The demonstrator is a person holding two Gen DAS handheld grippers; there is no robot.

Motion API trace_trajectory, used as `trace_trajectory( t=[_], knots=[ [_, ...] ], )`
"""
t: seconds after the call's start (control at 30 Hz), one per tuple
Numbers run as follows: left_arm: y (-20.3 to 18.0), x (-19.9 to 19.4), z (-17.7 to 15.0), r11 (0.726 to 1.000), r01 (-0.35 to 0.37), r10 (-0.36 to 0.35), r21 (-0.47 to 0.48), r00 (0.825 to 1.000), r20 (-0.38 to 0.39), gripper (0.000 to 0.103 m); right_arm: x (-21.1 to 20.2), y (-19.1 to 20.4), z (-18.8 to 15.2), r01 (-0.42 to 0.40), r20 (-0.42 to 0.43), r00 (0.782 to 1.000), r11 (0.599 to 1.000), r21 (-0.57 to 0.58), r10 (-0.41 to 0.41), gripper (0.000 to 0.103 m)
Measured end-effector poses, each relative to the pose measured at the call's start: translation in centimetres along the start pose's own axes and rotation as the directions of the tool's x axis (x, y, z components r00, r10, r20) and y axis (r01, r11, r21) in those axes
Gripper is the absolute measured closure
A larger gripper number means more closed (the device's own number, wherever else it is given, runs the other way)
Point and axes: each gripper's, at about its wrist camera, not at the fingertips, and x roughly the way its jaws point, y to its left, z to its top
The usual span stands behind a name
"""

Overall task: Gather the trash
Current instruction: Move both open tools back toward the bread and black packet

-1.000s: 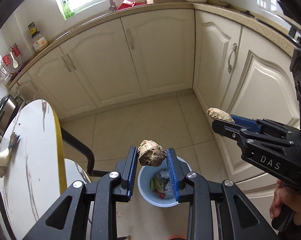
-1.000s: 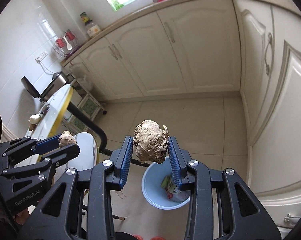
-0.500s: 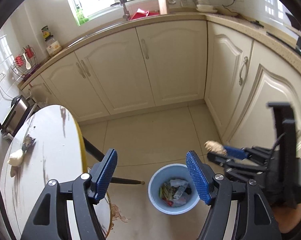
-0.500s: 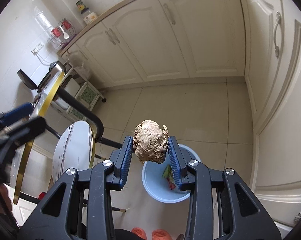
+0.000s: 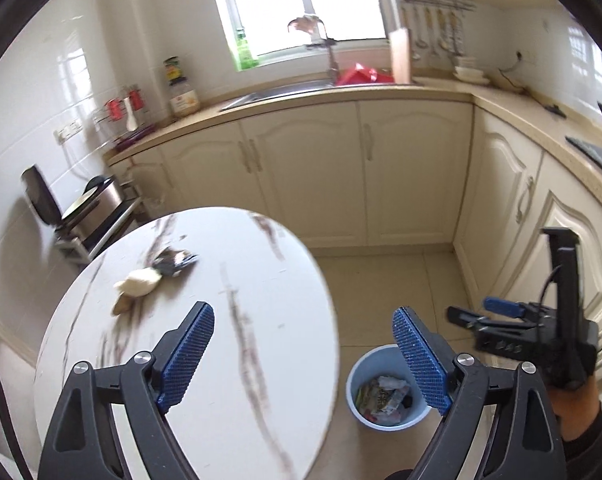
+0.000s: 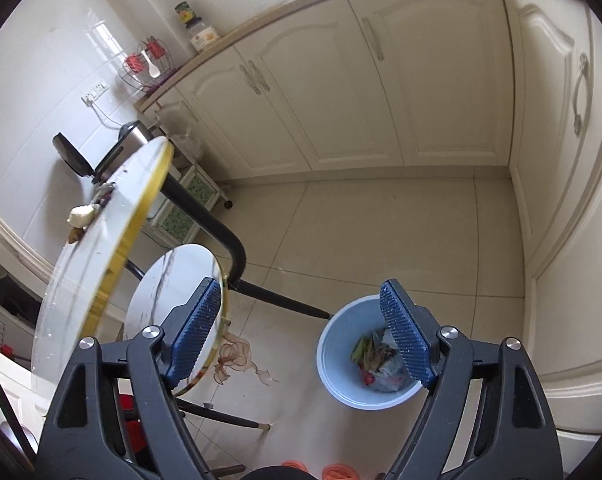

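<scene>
- left gripper (image 5: 303,350): jaws opening, wide apart, nothing between the blue pads (image 5: 187,354). Hovers over the near edge of the round white table (image 5: 205,408).
- right gripper (image 6: 301,330): jaws opening, nothing between its pads (image 6: 403,336). Sits above the floor with the bin just under its right-hand finger. Also seen from the left wrist view at far right (image 5: 467,314), held by a hand (image 5: 577,404) in a dark sleeve.
- blue bin (image 6: 333,376): stands on the tiled floor, just beside the table and near the corner cabinets. Holds mixed trash (image 6: 375,360), wrappers and crumpled bits. From the left wrist view the bin (image 5: 357,404) is partly behind the right-hand finger.
- leftover scraps on table: pale lump (image 5: 139,282) touching a dark crumpled piece (image 5: 175,262), a small brownish bit just beside the lump. All on the far left part of the tabletop, well apart from the left gripper.
- same scraps visible from the right wrist view at the table rim (image 6: 81,216), small, detail unclear.
- peel curls (image 6: 237,358) lie on the floor beside a lower round stool top (image 6: 169,280), between the stool and the bin.
- cream cabinets (image 5: 341,176) and a sink counter behind.
</scene>
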Motion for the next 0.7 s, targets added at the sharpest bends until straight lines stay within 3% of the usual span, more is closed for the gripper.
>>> trace_trajectory(
  t=[0.2,0.33,0.53,0.7],
  knots=[
    [6.4,-6.4,-4.1,0.993,-0.071,0.073,-0.093,0.997,0.019,0.004,-3.4,6.1,1.7,-0.058,0.057,0.996,0.992,-0.112,0.065,0.014],
    [10.5,-8.5,-6.2,0.98,-0.111,0.115,-0.167,0.993,0.016,0.003,-3.9,12.0,2.8,-0.073,0.062,0.994,0.97,-0.231,0.09,0.01],
    [15.6,-10.1,-8.7,0.96,-0.158,0.161,-0.229,0.987,-0.009,0.002,-1.4,20.5,3.4,-0.081,0.005,0.996,0.915,-0.394,0.091,0.009],
    [19.5,-8.8,-8.5,0.949,-0.183,0.176,-0.256,0.983,-0.049,0.002,4.0,25.7,4.5,-0.062,-0.069,0.997,0.862,-0.503,0.032,0.009]
  ],
)
